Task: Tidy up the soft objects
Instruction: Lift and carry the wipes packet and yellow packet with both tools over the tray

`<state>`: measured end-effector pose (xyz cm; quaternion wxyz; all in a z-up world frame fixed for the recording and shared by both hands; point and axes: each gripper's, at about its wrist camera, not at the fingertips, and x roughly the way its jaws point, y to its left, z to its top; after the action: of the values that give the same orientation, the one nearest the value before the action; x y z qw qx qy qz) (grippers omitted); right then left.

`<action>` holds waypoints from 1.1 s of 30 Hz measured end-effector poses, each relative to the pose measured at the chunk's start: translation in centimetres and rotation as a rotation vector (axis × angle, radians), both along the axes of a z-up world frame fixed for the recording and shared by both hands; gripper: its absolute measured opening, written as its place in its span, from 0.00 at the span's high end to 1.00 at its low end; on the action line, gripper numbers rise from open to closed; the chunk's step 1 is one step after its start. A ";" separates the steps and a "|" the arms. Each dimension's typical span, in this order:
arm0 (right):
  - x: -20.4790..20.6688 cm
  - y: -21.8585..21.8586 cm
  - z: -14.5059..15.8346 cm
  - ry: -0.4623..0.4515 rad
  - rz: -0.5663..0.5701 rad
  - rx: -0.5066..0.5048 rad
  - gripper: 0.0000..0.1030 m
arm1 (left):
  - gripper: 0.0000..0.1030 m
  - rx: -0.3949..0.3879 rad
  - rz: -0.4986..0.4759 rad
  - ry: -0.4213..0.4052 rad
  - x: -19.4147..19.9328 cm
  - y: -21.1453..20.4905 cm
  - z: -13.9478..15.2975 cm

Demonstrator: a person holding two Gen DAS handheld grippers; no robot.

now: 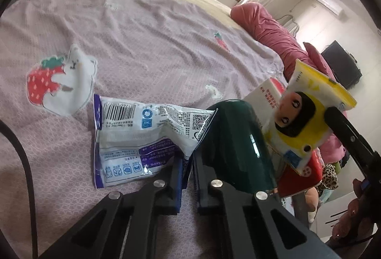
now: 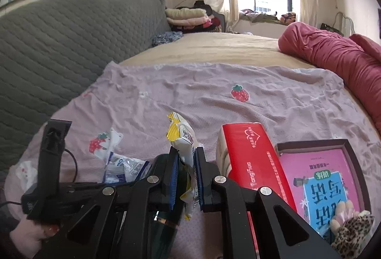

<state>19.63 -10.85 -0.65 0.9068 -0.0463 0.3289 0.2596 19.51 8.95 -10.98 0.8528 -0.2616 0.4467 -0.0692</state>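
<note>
On the pink strawberry-print blanket point(image 1: 142, 32) lies a crumpled white and purple packet point(image 1: 133, 137). My left gripper point(image 1: 188, 161) is shut on the packet's near right corner. Up at the right, a yellow tissue pack with a cartoon face point(image 1: 307, 121) hangs in the air, with one black finger point(image 1: 338, 121) of the right gripper against it. In the right wrist view, my right gripper point(image 2: 186, 154) is shut on that yellow and white pack point(image 2: 182, 137), which sticks up between the pads. The white packet point(image 2: 123, 168) shows low at the left.
A dark green glossy container point(image 1: 235, 140) stands just right of the left fingers. A red tissue pack point(image 2: 254, 159) and a brown box holding a pink book point(image 2: 333, 173) lie to the right, with a leopard plush point(image 2: 352, 230). A red quilt point(image 2: 333, 56) lies further back, before a grey headboard point(image 2: 59, 44).
</note>
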 end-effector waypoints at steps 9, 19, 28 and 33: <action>-2.5 -1.9 2.1 -0.041 0.005 0.056 0.87 | 0.93 0.061 -0.027 -0.149 -2.4 -1.3 4.6; -4.5 -6.4 4.9 -0.089 -0.041 0.138 0.87 | 0.93 0.139 -0.017 -0.234 -6.4 -3.5 9.8; -5.4 -14.5 7.8 -0.147 -0.169 0.226 0.87 | 0.93 0.156 -0.114 -0.280 -7.3 -10.6 13.9; -5.2 -20.5 8.0 -0.163 -0.301 0.250 0.87 | 0.93 0.168 -0.212 -0.295 -6.6 -16.9 15.3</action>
<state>14.39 -31.35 7.35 0.9577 0.0952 0.2230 0.1553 12.96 -7.95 4.34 0.9157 -0.1280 0.3463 -0.1586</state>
